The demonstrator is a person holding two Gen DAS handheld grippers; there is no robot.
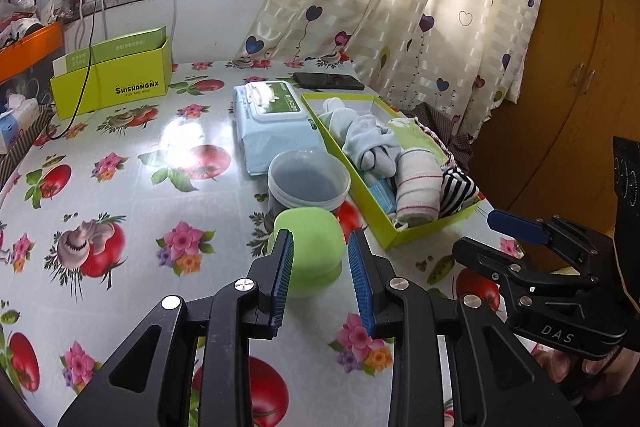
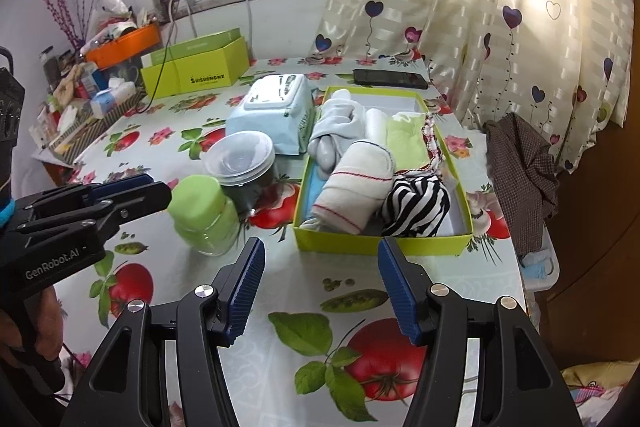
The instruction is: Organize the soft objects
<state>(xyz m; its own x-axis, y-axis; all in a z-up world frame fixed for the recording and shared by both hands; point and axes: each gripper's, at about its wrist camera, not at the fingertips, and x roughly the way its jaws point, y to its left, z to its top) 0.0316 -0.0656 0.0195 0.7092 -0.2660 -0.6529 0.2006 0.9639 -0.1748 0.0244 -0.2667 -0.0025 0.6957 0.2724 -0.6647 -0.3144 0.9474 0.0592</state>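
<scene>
A lime-green open box holds several rolled soft items: a white cloth with red stripes, a black-and-white striped cloth, a light green cloth and pale grey socks. The box also shows in the left wrist view. My left gripper is open, its jaws on either side of a green-lidded jar without squeezing it. My right gripper is open and empty, just in front of the box's near wall.
A clear lidded tub stands behind the jar. A pack of wet wipes, a black phone and a second lime box lie farther back. Clutter lines the left edge; a curtain hangs right.
</scene>
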